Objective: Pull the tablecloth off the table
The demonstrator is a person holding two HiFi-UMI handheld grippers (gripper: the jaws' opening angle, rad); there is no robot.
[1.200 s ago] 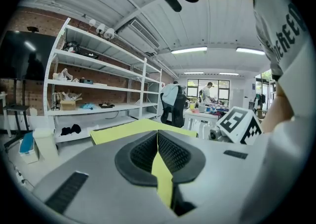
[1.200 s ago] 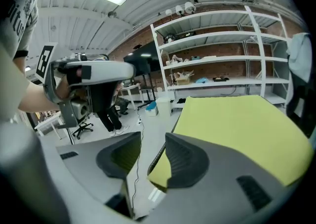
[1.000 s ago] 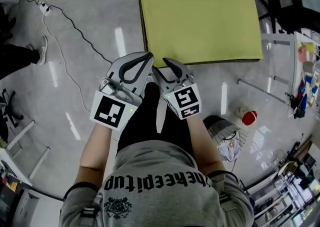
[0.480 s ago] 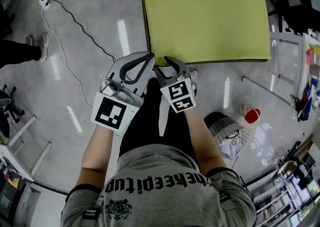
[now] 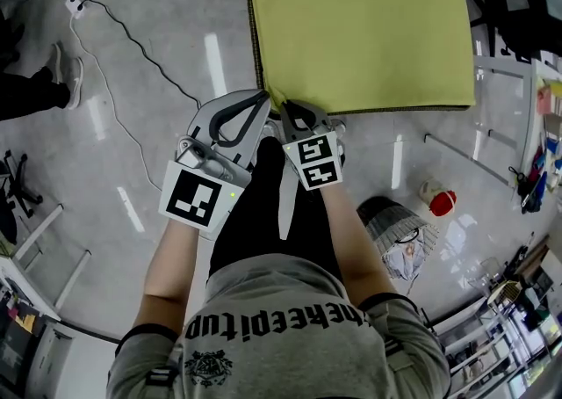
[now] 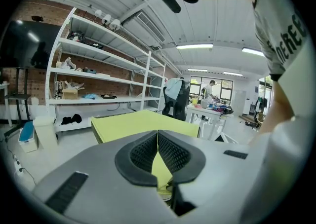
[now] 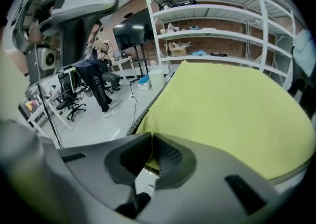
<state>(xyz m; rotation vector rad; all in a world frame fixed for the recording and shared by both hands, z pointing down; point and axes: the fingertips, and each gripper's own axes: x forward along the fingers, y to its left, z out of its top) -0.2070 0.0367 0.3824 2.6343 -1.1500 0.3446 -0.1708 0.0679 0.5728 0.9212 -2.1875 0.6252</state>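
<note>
A yellow-green tablecloth (image 5: 360, 19) covers a table straight ahead, over a dark checked under-layer at its left edge. My left gripper (image 5: 262, 100) is at the cloth's near left corner, shut, with a fold of yellow cloth (image 6: 159, 168) between its pads (image 6: 173, 151). Just to its right, my right gripper (image 5: 285, 110) has just been closing, and its jaws now pinch the near edge of the cloth (image 7: 232, 104). In the right gripper view that gripper (image 7: 153, 139) has the hem caught between its pads.
A black cable (image 5: 132, 50) and power strip (image 5: 75, 3) lie on the grey floor to the left, near a bystander's shoe (image 5: 54, 63). A red-capped container (image 5: 436, 204), a grey bundle (image 5: 391, 228) and a black bag (image 5: 518, 2) sit to the right. Shelving (image 6: 89, 70) stands beyond.
The right gripper has come down onto the near edge of the cloth and its jaws have gone from wide apart to closed. The left gripper has stayed at the corner.
</note>
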